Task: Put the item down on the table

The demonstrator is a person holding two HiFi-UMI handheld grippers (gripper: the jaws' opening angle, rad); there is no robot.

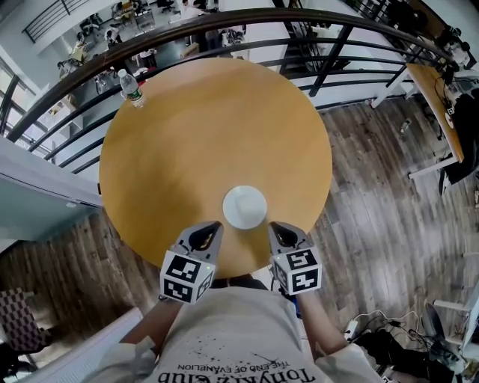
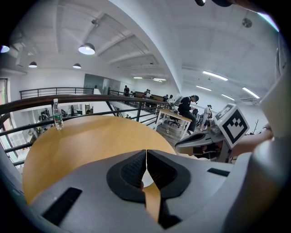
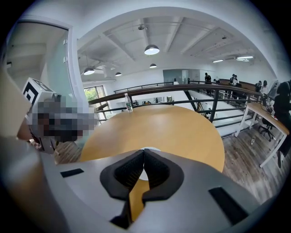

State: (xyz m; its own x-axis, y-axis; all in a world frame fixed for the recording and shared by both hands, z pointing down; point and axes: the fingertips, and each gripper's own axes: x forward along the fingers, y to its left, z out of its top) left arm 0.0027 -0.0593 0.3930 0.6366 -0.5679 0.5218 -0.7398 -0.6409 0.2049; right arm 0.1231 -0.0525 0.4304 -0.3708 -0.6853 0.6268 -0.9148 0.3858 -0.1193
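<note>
1. I am holding the left gripper over the near edge of the round wooden table, with its tip pointing toward the table's middle.
2. In the left gripper view, its two black pads are pressing together along a thin vertical seam, and nothing is sitting between them.
3. I am holding the right gripper beside it at about the same height, angled slightly inward.
4. In the right gripper view, these jaws are also meeting tip to tip, fully closed, with nothing in their grasp.
5. The white round item is lying flat on the tabletop close to the near edge, between the two gripper tips and just ahead of them.
6. Each tip is sitting just beside the item's rim; I cannot tell whether either one is touching it.
7. In both gripper views, a sliver of the item is showing through the gap behind the closed pads.
8. A clear water bottle is standing upright at the far left rim of the table, well apart from the item.
9. A dark metal railing is curving behind the table, and wood-plank flooring is showing to the right.
</note>
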